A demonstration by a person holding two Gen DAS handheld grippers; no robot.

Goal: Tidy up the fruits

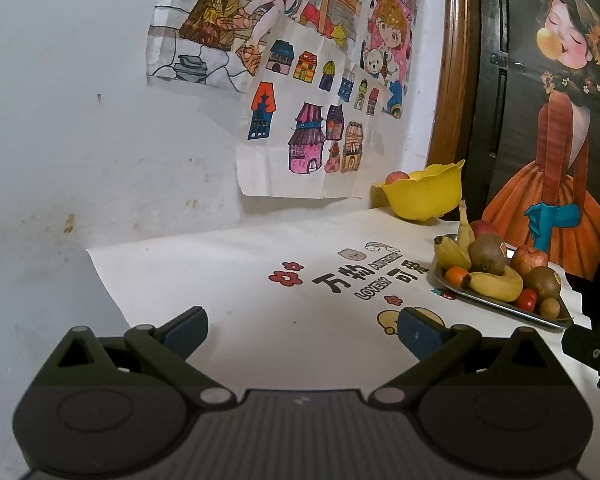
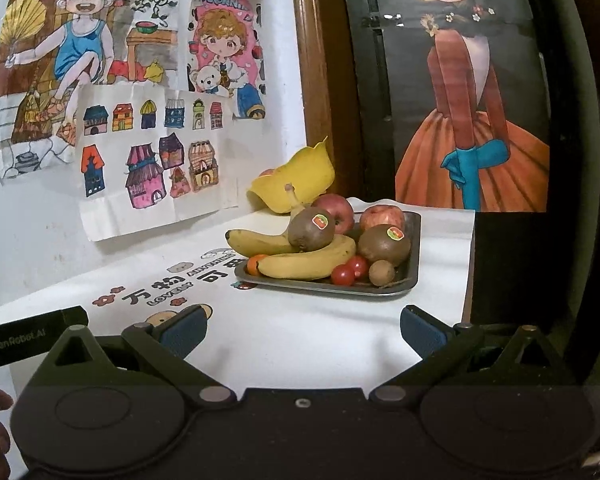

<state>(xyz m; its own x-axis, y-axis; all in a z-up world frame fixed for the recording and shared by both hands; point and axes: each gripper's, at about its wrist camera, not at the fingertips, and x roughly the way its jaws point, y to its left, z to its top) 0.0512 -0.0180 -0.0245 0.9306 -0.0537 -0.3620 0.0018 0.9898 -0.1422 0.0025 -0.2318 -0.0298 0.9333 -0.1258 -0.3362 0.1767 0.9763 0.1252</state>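
Both the left gripper [image 1: 302,330] and the right gripper [image 2: 302,330] hang above the white printed tablecloth [image 2: 300,332] with jaws spread wide and nothing between them. Ahead of the right one, a metal tray [image 2: 414,240] holds bananas [image 2: 308,262], kiwis [image 2: 384,244], apples [image 2: 382,218], cherry tomatoes [image 2: 343,275] and a small orange fruit [image 2: 255,264] half hidden under a banana. Behind it, a yellow bowl [image 2: 300,184] hides all but the top of a reddish fruit [image 1: 397,177].

The yellow bowl [image 2: 296,182] hides most of one apple [image 2: 266,172].
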